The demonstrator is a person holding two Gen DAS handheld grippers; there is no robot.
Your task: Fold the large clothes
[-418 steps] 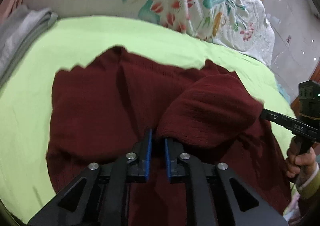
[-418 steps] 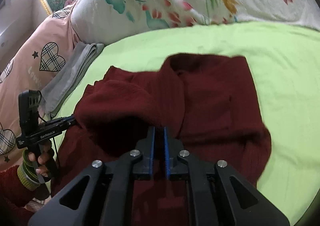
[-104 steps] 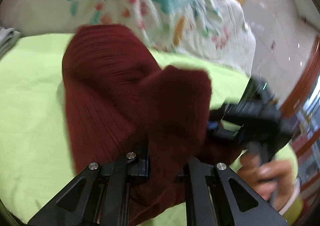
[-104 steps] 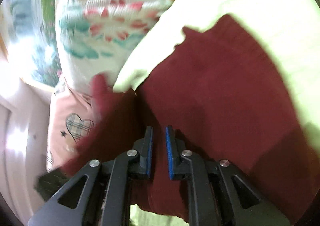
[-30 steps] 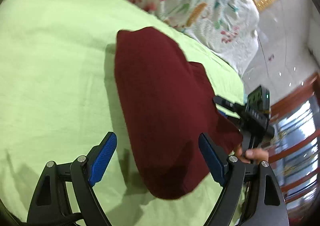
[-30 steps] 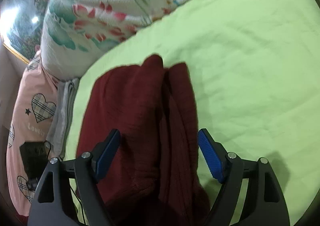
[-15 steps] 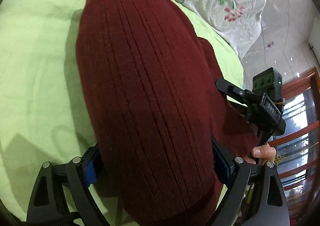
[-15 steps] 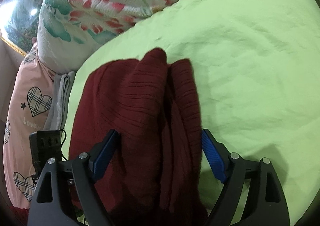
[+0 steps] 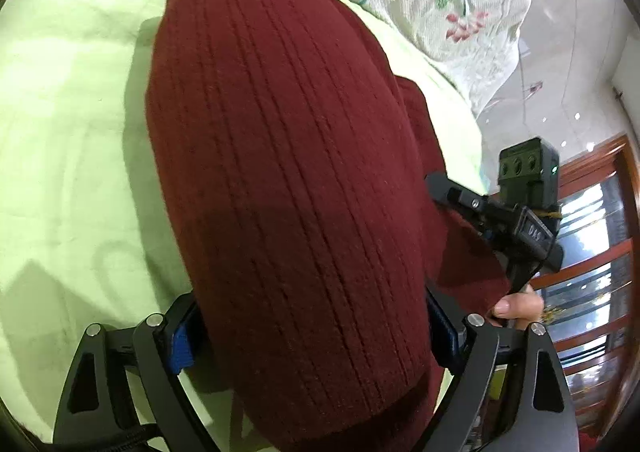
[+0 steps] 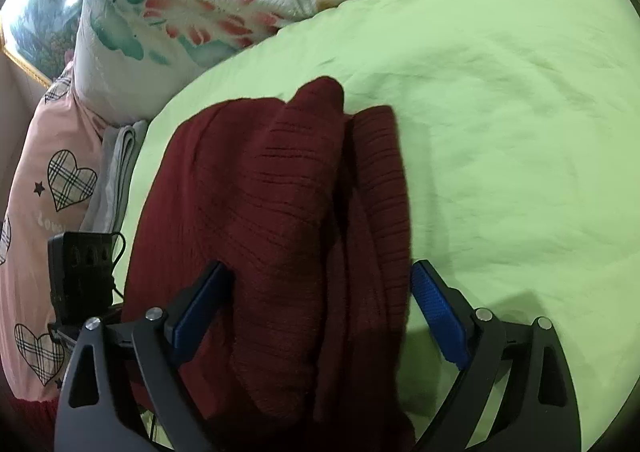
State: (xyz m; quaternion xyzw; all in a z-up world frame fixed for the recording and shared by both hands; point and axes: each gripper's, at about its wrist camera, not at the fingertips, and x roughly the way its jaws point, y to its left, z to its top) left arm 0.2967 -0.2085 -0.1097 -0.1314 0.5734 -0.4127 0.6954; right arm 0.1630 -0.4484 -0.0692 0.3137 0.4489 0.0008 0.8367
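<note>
A bed spread with a light green sheet [image 10: 500,111] filled both views, with a white floral quilt [image 10: 224,3] bunched along its far edge beyond the grippers. In the right wrist view a pink pillow printed with plaid hearts [image 10: 52,179] and a folded grey cloth [image 10: 120,167] were seen to the left of the right gripper. The dark red ribbed sweater [image 9: 288,179], folded into a long bundle, was laid on the sheet, running away from both grippers. The left gripper [image 9: 308,332] was set astride the near end of the bundle, its blue pads [image 9: 182,340] spread wide on either side of the cloth; whether the pads were pressed into the knit could not be told, as they were largely hidden by it. The right gripper [image 10: 320,312] was seen with its jaws opening, the sweater [image 10: 280,219] lying between them; the left pad lay close against the cloth, while a clear gap of green sheet was left between the right pad and the bundle. In the left wrist view the right gripper [image 9: 472,207] was visible just to the right of the sweater, held by a hand [image 9: 516,304] below it.
</note>
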